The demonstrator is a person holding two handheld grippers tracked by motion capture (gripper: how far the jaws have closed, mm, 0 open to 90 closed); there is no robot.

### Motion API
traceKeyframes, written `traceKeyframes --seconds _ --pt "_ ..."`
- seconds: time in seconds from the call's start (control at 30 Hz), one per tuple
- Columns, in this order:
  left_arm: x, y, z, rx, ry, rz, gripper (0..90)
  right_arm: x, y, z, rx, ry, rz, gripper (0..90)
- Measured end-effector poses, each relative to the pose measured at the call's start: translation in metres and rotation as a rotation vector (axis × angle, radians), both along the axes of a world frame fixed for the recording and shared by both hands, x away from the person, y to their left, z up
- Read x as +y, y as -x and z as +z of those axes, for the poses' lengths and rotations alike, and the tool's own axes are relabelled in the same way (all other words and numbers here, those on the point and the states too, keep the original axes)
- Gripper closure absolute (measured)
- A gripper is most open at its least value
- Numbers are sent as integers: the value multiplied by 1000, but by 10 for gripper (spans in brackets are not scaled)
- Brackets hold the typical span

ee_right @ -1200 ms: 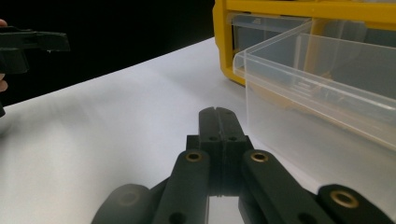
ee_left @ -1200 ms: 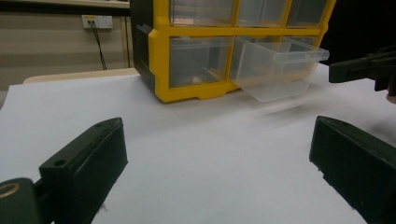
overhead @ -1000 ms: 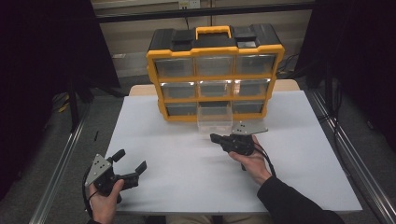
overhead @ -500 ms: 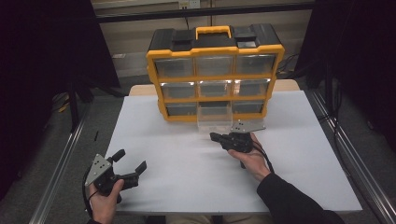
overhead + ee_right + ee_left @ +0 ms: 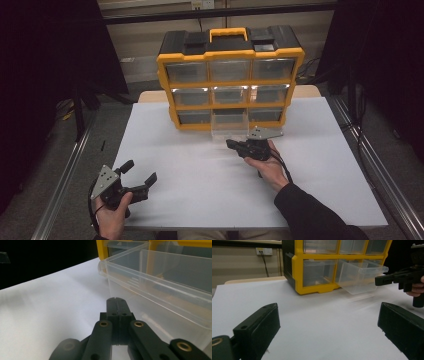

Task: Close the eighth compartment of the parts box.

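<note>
One yellow cabinet (image 5: 230, 80) holds nine clear drawers; the bottom-middle drawer (image 5: 229, 126) juts out at twelve o'clock. The right gripper (image 5: 235, 145), jaws clenched on nothing, sits just beside it. The left gripper (image 5: 141, 175), at seven o'clock, gapes wide, empty.

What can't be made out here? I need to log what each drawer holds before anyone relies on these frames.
- Pulled-out drawer: its floor is cut off by the right gripper view's edge; too small in the high view.
- Closed drawers of the yellow organizer: glare on the clear fronts hides the contents.
- Right gripper: whether its shut tips touch the drawer wall.
</note>
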State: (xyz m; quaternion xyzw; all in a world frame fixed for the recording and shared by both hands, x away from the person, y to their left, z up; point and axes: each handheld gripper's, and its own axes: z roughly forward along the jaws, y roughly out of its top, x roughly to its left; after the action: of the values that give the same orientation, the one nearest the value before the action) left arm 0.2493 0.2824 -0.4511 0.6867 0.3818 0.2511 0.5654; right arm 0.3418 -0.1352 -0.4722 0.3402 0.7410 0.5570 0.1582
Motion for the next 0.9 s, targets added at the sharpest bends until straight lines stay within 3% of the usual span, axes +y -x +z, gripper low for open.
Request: traceKeyframes --seconds 0.27,0.47,0.9 --pt "0 0 0 3 4 -2 38 -2 -4 -2 4 16 -21 900" --pt "0 0 0 0 0 0 38 -2 -5 -1 -26 24 -52 900" --pt "0 0 0 1 5 -4 38 -1 -9 -3 -41 23 -76 900"
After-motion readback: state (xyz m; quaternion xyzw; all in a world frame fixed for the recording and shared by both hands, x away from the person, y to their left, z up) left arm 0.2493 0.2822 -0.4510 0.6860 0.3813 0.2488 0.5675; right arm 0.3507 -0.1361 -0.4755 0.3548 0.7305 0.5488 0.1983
